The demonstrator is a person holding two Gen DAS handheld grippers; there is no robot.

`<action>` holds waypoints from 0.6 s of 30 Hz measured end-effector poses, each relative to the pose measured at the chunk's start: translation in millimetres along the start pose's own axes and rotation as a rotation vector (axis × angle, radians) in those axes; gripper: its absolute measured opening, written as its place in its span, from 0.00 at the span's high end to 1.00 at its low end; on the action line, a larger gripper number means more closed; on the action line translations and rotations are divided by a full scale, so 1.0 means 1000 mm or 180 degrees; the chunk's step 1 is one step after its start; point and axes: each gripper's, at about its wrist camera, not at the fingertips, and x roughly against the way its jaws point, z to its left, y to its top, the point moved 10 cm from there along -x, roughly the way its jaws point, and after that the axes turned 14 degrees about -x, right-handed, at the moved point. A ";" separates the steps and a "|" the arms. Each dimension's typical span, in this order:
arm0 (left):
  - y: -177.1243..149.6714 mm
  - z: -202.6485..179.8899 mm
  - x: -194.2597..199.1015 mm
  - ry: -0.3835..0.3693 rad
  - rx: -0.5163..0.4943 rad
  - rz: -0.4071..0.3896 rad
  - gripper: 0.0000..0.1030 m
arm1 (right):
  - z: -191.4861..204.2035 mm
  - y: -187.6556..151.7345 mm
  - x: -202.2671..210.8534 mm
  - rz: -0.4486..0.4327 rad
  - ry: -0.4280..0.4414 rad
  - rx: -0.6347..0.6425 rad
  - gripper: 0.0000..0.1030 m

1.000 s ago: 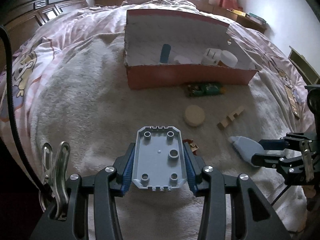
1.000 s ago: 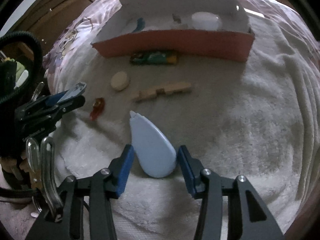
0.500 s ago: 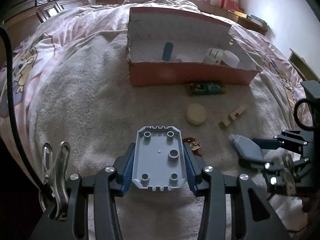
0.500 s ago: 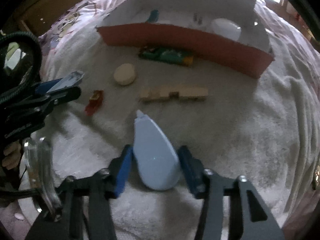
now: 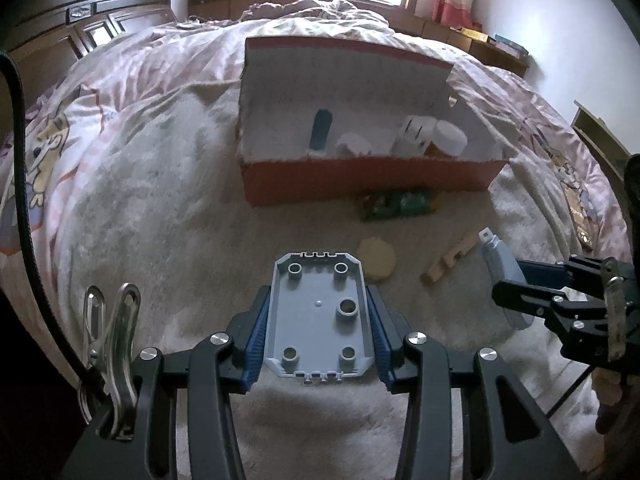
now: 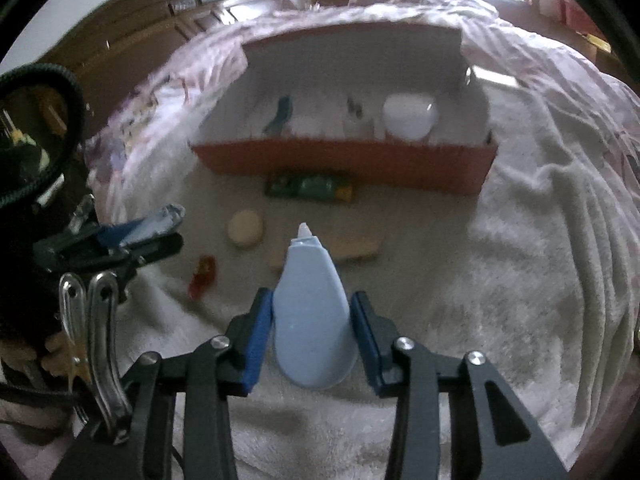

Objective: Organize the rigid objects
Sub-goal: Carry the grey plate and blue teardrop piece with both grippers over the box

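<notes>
My left gripper [image 5: 318, 316] is shut on a grey studded plastic plate [image 5: 318, 312], held above the towel. My right gripper [image 6: 312, 320] is shut on a light blue teardrop-shaped correction-tape dispenser [image 6: 312, 320], lifted off the towel; it also shows at the right of the left wrist view [image 5: 500, 264]. An orange box [image 5: 360, 184] with white inside stands ahead and holds a blue piece [image 5: 321, 130], white items and a white jar [image 5: 450, 138]. On the towel lie a green packet [image 5: 396, 204], a round cream disc [image 5: 376, 258], a wooden block piece [image 5: 452, 258] and a small red toy [image 6: 202, 276].
Everything sits on a white fluffy towel [image 5: 180, 240] spread over a bed with a pink patterned quilt [image 5: 120, 92]. A dark wooden headboard [image 5: 80, 20] is at the left, a window at the back. A black cable [image 5: 20, 200] hangs along the left.
My right gripper has lifted the blue dispenser off the towel and swung toward the box. My left gripper has moved closer to the box with the grey plate in it.
</notes>
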 end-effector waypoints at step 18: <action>0.077 -0.004 -0.007 0.0043 -0.0054 -0.0326 0.56 | -0.006 0.076 0.022 -0.0548 0.0358 -0.0317 0.60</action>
